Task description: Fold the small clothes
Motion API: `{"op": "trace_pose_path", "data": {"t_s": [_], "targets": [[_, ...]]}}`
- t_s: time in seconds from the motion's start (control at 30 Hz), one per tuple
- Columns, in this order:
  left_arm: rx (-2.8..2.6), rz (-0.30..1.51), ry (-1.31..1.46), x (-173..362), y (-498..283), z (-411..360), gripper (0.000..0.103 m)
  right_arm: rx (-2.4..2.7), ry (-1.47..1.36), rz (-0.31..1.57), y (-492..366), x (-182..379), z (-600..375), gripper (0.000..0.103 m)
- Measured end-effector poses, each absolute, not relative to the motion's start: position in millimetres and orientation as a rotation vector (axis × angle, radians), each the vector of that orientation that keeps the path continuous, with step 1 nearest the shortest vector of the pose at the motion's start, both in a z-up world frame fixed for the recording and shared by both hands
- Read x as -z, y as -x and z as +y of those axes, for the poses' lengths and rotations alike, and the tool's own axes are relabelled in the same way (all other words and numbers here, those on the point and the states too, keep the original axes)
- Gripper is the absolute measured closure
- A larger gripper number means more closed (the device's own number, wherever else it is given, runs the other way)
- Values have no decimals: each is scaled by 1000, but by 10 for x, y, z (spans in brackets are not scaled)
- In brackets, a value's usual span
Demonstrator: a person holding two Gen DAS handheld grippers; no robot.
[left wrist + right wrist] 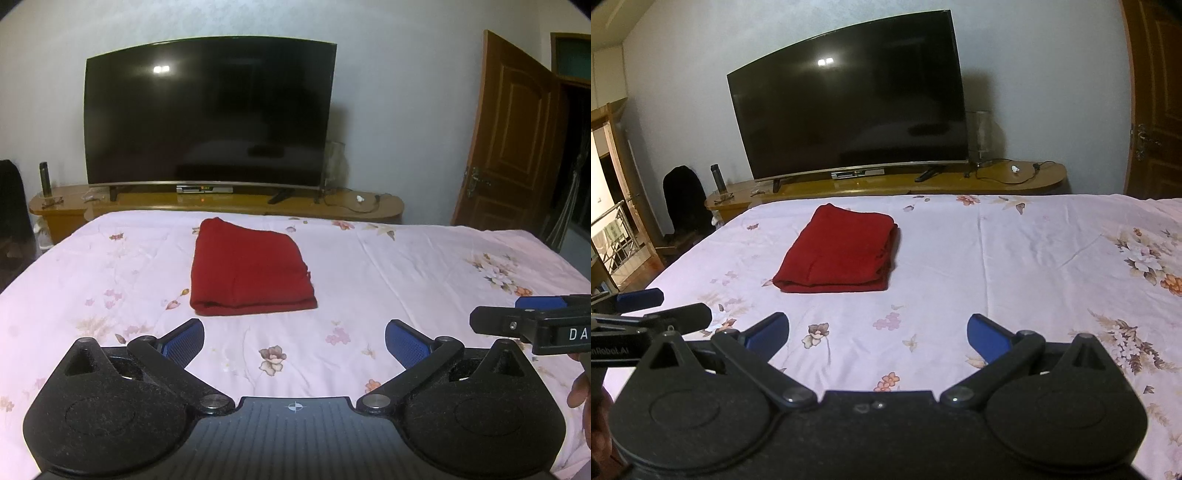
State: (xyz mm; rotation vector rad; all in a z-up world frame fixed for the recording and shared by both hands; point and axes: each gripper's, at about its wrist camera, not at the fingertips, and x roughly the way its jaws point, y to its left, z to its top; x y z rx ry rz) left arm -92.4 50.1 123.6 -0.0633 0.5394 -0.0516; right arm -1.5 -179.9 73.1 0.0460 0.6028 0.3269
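A red garment (249, 267) lies folded into a flat rectangle on the pink flowered bedsheet (406, 273), toward the far side of the bed. In the right wrist view the same red garment (840, 251) sits left of centre on the bedsheet (1015, 258). My left gripper (294, 341) hovers open over the sheet, just short of the garment's near edge, with nothing between its blue pads. My right gripper (878, 334) is also open and empty, held back from the garment and to its right. Each gripper shows at the edge of the other's view.
A large dark television (208, 114) stands on a low wooden cabinet (229, 203) beyond the bed's far edge. A brown wooden door (511, 136) stands open at the right. A dark bottle (717, 177) and cables rest on the cabinet. A railing (613, 240) shows at far left.
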Motion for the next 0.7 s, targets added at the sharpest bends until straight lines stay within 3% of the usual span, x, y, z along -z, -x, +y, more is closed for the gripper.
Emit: {"op": "trace_pose_path", "data": {"t_s": [0.7], "targets": [[58,539,50,-1223,889,467,0,-328,-44,604,-16,-727,-1807,1]]}}
